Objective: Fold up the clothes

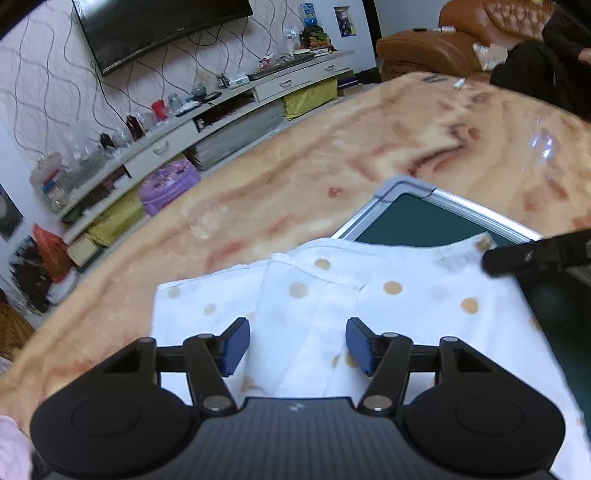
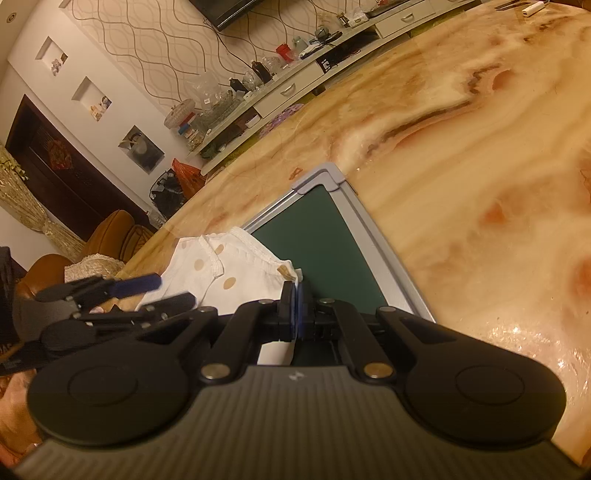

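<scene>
1. White fabric garment with tan polka dots point(image 1: 332, 295) lies rumpled on the glossy marbled beige-and-red surface point(image 1: 295, 166), its far edge overlapping the near corner of a dark green board with a silver metal frame point(image 1: 424, 221). A stitched seam and a fold run down its middle.
2. Left tool point(image 1: 297, 345): blue-padded fingers apart, hovering over the garment's near half, cloth showing between them; no contact can be confirmed.
3. Right tool point(image 2: 295, 306): blue pads pressed together, clamped on the garment's edge at the hem corner, over the green board. In the left wrist view its black finger enters at 3 o'clock, over the garment's right edge.
4. In the right wrist view the left tool sits at 9 o'clock, fingers spread, beside the garment.
5. Beyond the surface, 10–12 o'clock in the left wrist view: long white low cabinet point(image 1: 221, 107) cluttered with jars and bottles; black wall-mounted television point(image 1: 159, 26) above it.
6. Brown tufted leather sofa point(image 1: 461, 40) at 1 o'clock.
</scene>
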`<state>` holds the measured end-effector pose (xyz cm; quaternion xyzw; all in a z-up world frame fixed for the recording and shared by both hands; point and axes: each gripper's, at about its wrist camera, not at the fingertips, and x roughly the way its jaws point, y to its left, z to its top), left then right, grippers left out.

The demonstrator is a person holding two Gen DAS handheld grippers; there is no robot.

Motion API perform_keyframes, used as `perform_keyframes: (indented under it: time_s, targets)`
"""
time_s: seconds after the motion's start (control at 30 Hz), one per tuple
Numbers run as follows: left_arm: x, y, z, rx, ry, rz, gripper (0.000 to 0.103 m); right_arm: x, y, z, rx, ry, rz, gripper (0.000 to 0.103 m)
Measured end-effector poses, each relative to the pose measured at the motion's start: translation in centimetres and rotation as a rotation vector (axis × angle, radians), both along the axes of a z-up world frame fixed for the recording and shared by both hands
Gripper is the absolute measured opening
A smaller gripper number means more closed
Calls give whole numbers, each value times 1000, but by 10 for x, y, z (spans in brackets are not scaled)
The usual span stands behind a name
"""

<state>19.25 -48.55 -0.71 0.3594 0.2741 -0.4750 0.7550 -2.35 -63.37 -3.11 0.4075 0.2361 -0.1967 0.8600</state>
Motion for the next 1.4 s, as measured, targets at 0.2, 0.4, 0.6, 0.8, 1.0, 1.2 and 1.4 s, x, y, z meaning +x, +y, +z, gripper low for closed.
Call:
perform_keyframes:
  time_s: [0.2, 0.4, 0.6, 0.8, 1.0, 1.2, 1.4]
  targets:
    - [3, 2, -3, -17, -6, 15, 5, 0, 0, 0, 1, 0, 0, 3]
    - [23, 3, 4, -58, -15, 103, 2, 0, 0, 0, 2, -1, 0, 3]
    - [52, 14, 22, -110, 50, 258, 8, 0, 1, 0, -1, 0, 0, 3]
    - [31, 20, 19, -44, 13, 150, 45, 0, 2, 1, -2, 1, 0, 3]
    - [46, 16, 9, -32, -1, 211, 47, 0, 2, 1, -3, 2, 1, 3]
    - [60, 7, 3, -30, 16, 212, 1, 0, 2, 1, -6, 3, 1, 3]
    - [65, 1, 12, -89, -54, 240, 0, 0, 3, 1, -7, 3, 1, 3]
